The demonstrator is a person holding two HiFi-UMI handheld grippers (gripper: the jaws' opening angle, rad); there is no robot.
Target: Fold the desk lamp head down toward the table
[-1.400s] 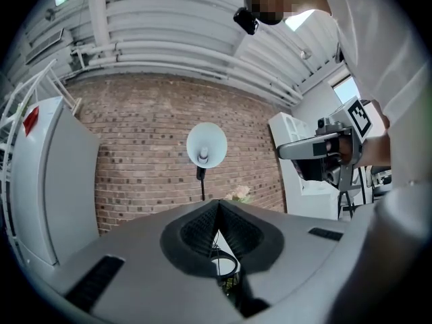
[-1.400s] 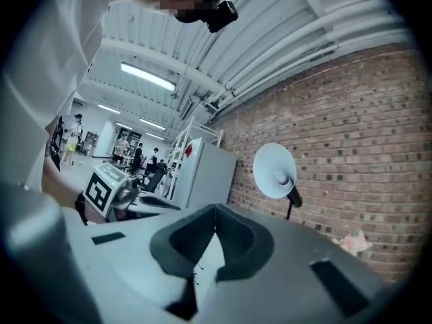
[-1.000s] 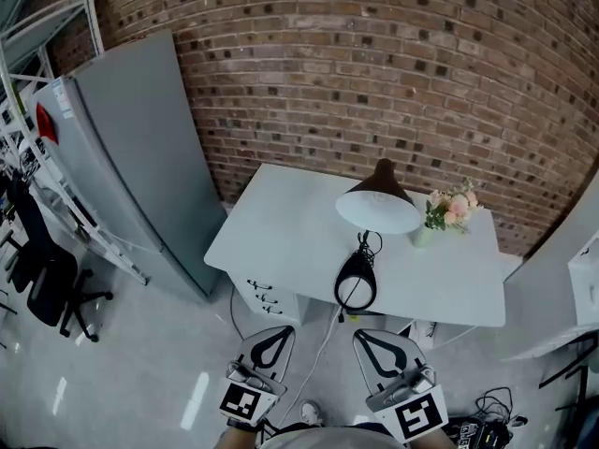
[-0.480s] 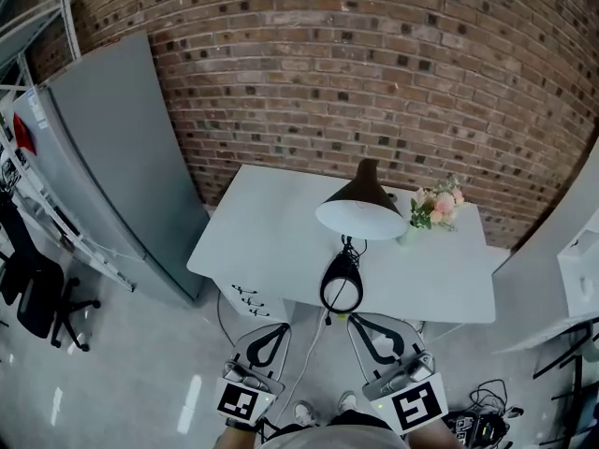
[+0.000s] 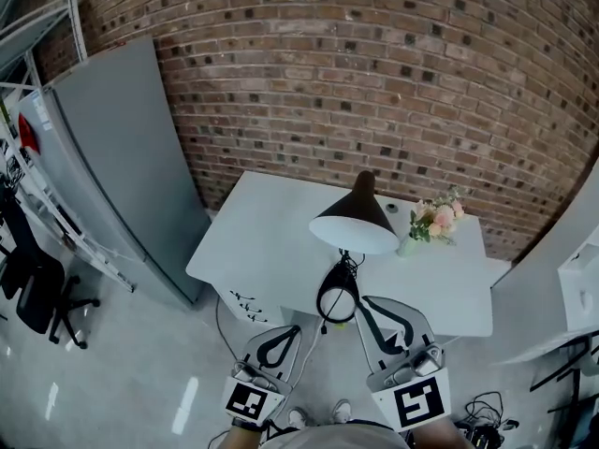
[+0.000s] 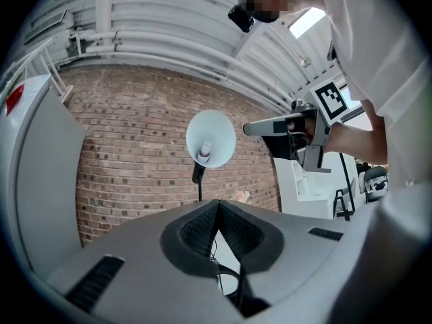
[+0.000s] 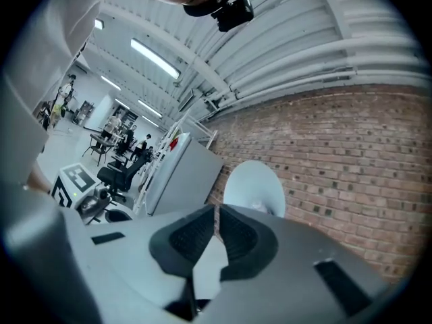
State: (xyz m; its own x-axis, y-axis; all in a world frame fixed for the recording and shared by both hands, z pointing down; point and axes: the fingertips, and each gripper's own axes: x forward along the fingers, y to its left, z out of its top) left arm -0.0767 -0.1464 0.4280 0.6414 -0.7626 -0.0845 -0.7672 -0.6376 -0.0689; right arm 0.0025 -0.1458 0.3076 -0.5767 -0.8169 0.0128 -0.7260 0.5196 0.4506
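Observation:
The desk lamp stands at the near edge of the white table point(image 5: 267, 241). Its black cone head point(image 5: 354, 221) is raised, the white inside facing me, above the round black base point(image 5: 337, 297). My left gripper point(image 5: 293, 330) is shut and empty, below and left of the base, short of the table edge. My right gripper point(image 5: 368, 303) is shut and empty, close beside the base on its right, touching nothing. In the left gripper view the lamp head point(image 6: 210, 138) shows above the closed jaws. In the right gripper view the head point(image 7: 255, 187) sits just behind the jaw tips.
A small vase of flowers point(image 5: 428, 223) stands right of the lamp. A tall grey cabinet point(image 5: 112, 157) is left of the table, with a black office chair point(image 5: 37, 293) beyond it. A brick wall point(image 5: 374, 82) backs the table. White furniture point(image 5: 576, 279) stands at the right.
Both grippers have moved forward toward the table and lamp. The right one has risen, rolled a little and come up beside the lamp base. Both jaws stayed shut.

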